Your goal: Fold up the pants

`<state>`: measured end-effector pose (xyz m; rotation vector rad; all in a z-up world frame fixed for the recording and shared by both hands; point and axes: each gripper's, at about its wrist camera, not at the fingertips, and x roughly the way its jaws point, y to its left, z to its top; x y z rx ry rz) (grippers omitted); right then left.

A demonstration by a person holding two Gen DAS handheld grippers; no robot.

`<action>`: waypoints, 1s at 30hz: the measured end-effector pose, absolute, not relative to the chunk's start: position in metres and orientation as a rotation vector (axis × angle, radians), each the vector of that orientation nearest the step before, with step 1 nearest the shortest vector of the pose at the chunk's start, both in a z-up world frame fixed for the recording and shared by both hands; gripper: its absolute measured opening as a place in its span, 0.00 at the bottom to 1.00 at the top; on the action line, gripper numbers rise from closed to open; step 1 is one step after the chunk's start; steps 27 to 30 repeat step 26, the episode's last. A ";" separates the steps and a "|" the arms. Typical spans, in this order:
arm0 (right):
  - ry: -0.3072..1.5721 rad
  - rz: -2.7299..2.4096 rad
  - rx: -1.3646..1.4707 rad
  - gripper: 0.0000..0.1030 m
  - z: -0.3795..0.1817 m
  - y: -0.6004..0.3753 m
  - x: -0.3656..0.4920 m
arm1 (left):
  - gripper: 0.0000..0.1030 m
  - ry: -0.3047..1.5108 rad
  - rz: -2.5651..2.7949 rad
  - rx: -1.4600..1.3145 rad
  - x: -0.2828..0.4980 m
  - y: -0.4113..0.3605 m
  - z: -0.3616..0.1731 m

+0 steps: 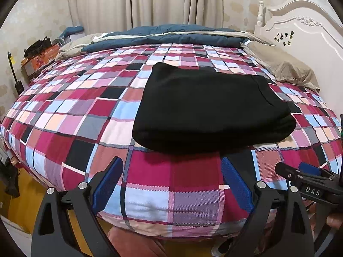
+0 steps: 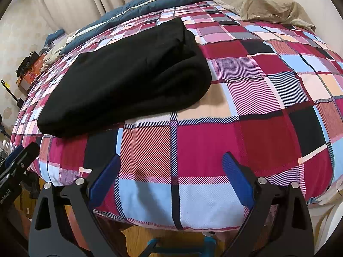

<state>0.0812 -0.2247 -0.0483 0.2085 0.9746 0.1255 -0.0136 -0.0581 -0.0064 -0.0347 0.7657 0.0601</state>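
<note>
Black pants (image 1: 210, 107) (image 2: 126, 77) lie folded into a thick rectangle on the plaid bedspread (image 1: 70, 115) (image 2: 257, 98). My left gripper (image 1: 171, 167) hangs open above the near edge of the bed, just short of the pants' front fold, with nothing between its blue pads. My right gripper (image 2: 171, 162) is also open and empty, over the bed edge to the right of the pants. The right gripper (image 1: 304, 171) shows at the right in the left wrist view. The left gripper (image 2: 19, 156) appears at the left edge of the right wrist view.
A blue duvet (image 1: 163, 36) and beige pillows (image 1: 285, 66) lie at the far side, by a white headboard (image 1: 306, 23). Curtains (image 1: 141, 2) hang behind. Boxes and clutter (image 1: 38, 57) sit at the left wall. Wooden floor (image 1: 23, 194) shows below the bed edge.
</note>
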 end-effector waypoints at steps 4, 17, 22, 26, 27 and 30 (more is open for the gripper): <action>0.978 0.129 0.207 0.92 -0.048 -0.224 0.080 | 0.89 0.760 0.058 -0.006 -0.014 -0.062 -0.004; 0.978 0.158 0.237 0.92 -0.037 -0.229 0.079 | 0.89 0.618 0.052 -0.102 0.004 -0.041 0.020; 0.837 0.234 0.286 0.94 0.025 -0.249 0.103 | 0.89 0.570 0.188 -0.004 0.076 0.011 0.029; 0.758 0.228 0.278 0.98 0.065 -0.278 0.207 | 0.89 0.629 0.260 -0.016 0.163 0.070 0.017; 0.758 0.228 0.278 0.98 0.065 -0.278 0.207 | 0.89 0.629 0.260 -0.016 0.163 0.070 0.017; 0.758 0.228 0.278 0.98 0.065 -0.278 0.207 | 0.89 0.629 0.260 -0.016 0.163 0.070 0.017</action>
